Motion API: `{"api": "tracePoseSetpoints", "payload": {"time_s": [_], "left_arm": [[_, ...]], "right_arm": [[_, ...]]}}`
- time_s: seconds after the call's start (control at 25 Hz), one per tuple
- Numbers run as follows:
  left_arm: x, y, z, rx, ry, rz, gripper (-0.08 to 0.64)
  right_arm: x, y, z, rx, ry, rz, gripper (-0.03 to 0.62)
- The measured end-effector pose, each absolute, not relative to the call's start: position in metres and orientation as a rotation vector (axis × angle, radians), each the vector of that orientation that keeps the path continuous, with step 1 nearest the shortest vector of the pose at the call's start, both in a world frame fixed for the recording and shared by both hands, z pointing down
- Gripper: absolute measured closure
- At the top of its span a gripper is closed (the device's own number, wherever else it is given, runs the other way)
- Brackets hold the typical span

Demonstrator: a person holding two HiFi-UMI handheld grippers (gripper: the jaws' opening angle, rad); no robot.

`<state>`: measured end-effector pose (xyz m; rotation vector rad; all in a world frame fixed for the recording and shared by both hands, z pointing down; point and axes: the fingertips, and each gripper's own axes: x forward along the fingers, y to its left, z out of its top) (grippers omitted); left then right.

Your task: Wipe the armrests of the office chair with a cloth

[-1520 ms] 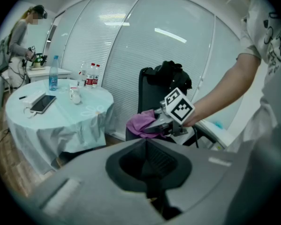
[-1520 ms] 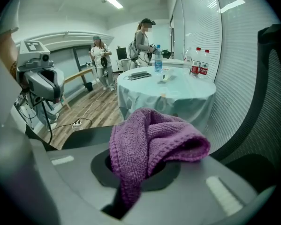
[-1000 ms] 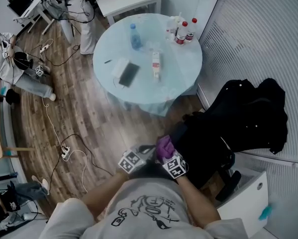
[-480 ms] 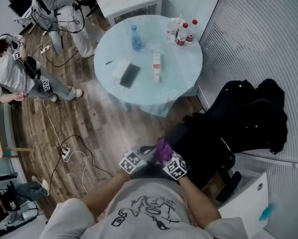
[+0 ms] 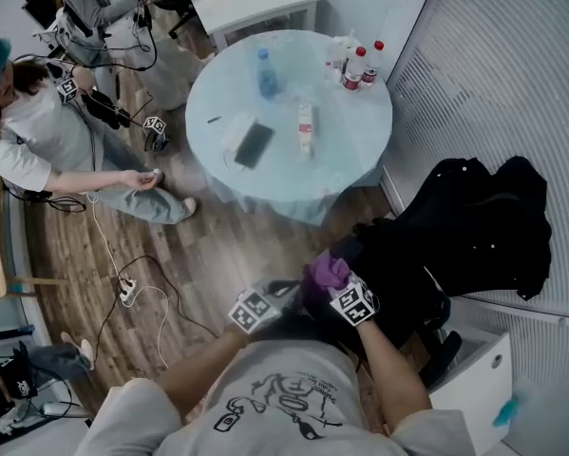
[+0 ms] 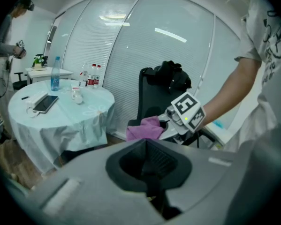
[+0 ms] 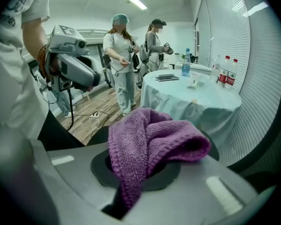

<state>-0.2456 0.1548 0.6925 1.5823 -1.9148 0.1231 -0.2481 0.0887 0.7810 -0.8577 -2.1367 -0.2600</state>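
Right gripper (image 5: 336,288) has shifted slightly rightward toward the black office chair (image 5: 398,274), its jaws clamped on the bunched purple cloth (image 7: 149,142), close by the chair's near side; left gripper (image 6: 152,172) hangs just beside, jaws together, holding nothing

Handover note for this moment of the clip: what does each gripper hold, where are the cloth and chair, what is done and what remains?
Right gripper: shut on the purple cloth, held at the black office chair.
Left gripper: shut, empty, close beside the right one.
A black jacket is draped over the chair's back.
Done: cloth is in grip and at the chair. Whether it touches an armrest cannot be told, and no wiping is evident.
Left: wipe both armrests.
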Motion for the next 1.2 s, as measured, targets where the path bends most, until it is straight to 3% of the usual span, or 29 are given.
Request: {"api": "tracePoseSetpoints", "payload": {"time_s": [0.52, 1.2], "left_arm": [[-0.248, 0.158, 0.697, 1.571, -1.911, 0.130, 0.560], [-0.246, 0.151, 0.697, 1.571, -1.909, 0.127, 0.560]], "right_arm": [[-0.317, -0.025, 0.793, -0.607, -2.101, -0.277, 0.561], [-0.298, 0.001, 0.787, -0.595, -2.152, -0.235, 0.563]]}}
